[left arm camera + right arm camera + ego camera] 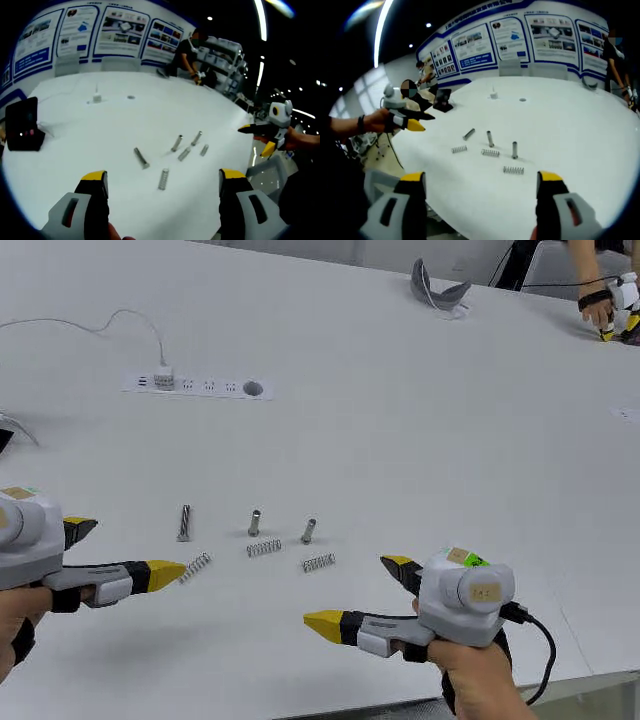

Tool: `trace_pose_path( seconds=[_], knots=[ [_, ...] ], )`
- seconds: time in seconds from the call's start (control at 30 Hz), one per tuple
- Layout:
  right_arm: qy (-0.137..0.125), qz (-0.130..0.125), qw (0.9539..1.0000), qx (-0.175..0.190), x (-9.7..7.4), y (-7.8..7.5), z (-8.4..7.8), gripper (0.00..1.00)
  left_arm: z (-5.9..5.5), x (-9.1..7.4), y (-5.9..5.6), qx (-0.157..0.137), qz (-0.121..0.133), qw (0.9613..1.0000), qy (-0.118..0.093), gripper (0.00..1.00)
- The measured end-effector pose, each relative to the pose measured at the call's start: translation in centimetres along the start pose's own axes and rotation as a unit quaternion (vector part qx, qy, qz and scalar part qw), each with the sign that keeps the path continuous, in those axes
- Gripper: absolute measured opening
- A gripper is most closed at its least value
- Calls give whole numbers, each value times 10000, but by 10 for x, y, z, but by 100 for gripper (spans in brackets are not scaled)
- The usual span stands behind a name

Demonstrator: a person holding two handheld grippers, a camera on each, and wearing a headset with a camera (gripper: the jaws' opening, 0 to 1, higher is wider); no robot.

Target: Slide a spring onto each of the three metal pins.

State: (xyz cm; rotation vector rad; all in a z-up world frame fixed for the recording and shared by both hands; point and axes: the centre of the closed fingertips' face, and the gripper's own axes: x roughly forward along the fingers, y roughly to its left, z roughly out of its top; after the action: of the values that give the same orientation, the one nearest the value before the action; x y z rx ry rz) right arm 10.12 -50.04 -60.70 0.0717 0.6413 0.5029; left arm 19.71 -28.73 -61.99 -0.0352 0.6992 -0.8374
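No spring is on yet. Both your claws are spread wide and empty: left gripper (135, 547) well left of the middle pin (254, 523), right gripper (350, 590) near-right of it. The middle spring (264, 548) lies just in front of it. Next I'd pinch that spring and line its bore up with the pin. Poster (512, 37) text is unreadable.

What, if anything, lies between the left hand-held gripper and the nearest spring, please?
Nothing visible: only bare table lies between the open left hand-held gripper and the leftmost spring, just ahead of its jaws.
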Motion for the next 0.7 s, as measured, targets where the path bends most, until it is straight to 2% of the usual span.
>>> trace_pose_path(
  seconds=[0.27, 0.57, 0.7],
  knots=[
    [55, 13, 10000, 4, 0, 2, -2, 94, -1, 13, 2, -32, -52, 10000, 39, 93],
    [118, -71, 9999, 23, -7, -4, -5, 96, -4, 26, 9, -60, -51, 9999, 115, 93],
    [164, -106, 9998, 40, -10, -7, -9, 96, -4, 32, 13, -160, -43, 9998, 105, 93]
  ],
)
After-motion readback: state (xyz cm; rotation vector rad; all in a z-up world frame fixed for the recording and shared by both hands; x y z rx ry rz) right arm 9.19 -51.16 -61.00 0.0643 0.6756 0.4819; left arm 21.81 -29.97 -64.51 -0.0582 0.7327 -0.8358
